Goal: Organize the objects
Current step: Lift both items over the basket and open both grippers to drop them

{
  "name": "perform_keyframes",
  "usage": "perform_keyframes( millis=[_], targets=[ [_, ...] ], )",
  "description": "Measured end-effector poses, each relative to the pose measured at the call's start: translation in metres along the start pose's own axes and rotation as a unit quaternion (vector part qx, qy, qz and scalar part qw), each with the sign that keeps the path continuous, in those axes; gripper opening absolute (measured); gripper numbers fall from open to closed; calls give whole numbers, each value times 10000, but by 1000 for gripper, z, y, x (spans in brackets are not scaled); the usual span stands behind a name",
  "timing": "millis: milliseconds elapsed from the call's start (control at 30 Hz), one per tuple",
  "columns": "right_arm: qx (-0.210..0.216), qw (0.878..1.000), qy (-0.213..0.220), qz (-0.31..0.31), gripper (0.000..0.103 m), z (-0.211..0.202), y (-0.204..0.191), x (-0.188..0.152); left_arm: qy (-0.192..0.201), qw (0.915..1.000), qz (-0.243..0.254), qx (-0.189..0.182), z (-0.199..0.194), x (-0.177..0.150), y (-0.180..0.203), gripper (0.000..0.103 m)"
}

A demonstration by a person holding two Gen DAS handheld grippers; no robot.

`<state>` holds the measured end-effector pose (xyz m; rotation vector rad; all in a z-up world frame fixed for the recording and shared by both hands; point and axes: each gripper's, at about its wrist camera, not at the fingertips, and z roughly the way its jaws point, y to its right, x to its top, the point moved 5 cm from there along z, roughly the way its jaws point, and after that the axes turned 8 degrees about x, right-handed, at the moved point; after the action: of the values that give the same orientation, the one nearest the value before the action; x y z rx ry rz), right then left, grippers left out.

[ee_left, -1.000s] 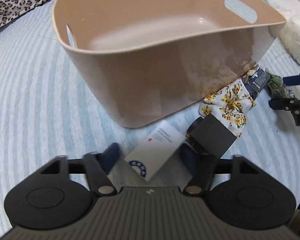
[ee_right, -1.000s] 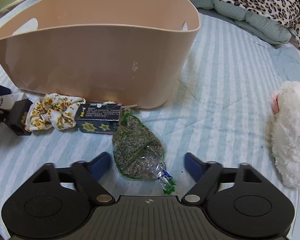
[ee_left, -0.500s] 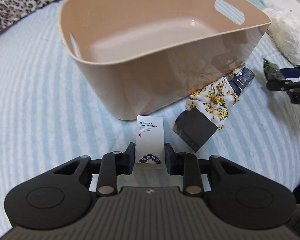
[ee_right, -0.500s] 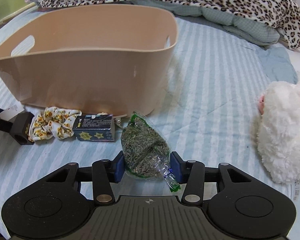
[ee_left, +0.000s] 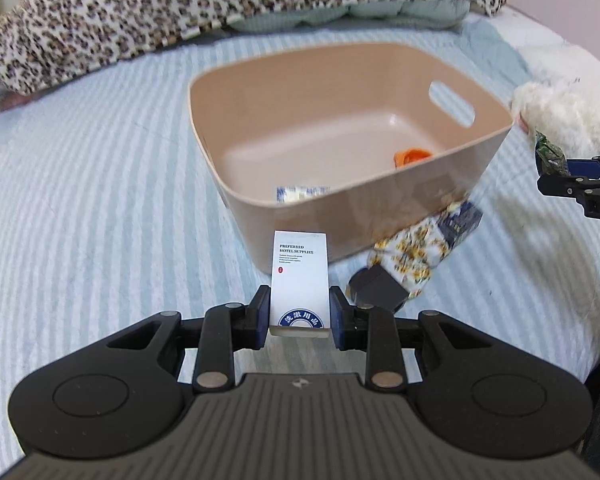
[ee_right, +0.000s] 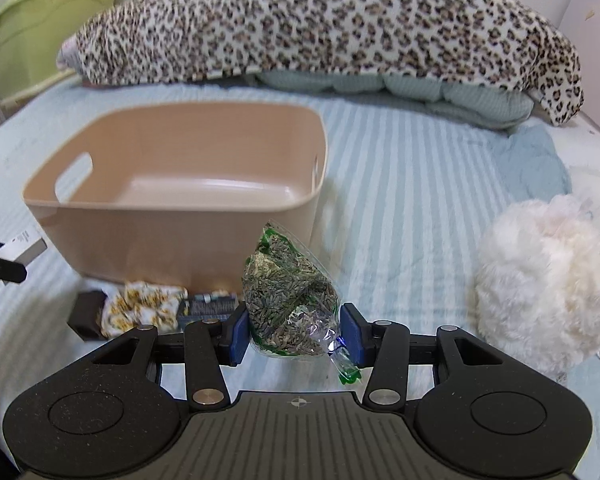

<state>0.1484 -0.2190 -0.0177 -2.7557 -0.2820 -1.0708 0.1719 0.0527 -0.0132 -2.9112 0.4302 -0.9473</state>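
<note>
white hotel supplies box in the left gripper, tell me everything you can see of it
The white box is a slim, flat carton, apparently cardboard. Dark print near its top reads "PREFERRED HOTEL SUPPLIES" over smaller lines and a tiny red mark; a round blue seal with Chinese characters sits at the bottom. It stands upright, lifted off the striped bedspread, clamped at its lower sides by the left gripper with its blue-padded fingers. It hangs just in front of the beige bin, not touching it.

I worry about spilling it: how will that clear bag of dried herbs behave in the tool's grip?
The bag of dried herbs, pinched in the right tool, probably deforms, since its film looks thin and crinkled. It seems light. The knotted tail dangles, suggesting floppiness.
</note>
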Motion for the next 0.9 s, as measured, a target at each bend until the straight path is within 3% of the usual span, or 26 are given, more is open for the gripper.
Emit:
perform_keyframes(
  millis=[300,500,767,900],
  targets=[
    [-7,9955,914,252,44,-30,9,31,969,9944,-151,392,-44,30,11,32],
    [-26,9884,1458,416,44,-31,6,58,1282,9900,-406,417,-37,56,22,32],
    [110,9870,1445,696,44,7,0,81,1351,9850,-686,827,1,81,19,32],
    [140,9875,1334,826,44,28,-5,83,1201,9844,-869,950,30,88,15,32]
  ],
)
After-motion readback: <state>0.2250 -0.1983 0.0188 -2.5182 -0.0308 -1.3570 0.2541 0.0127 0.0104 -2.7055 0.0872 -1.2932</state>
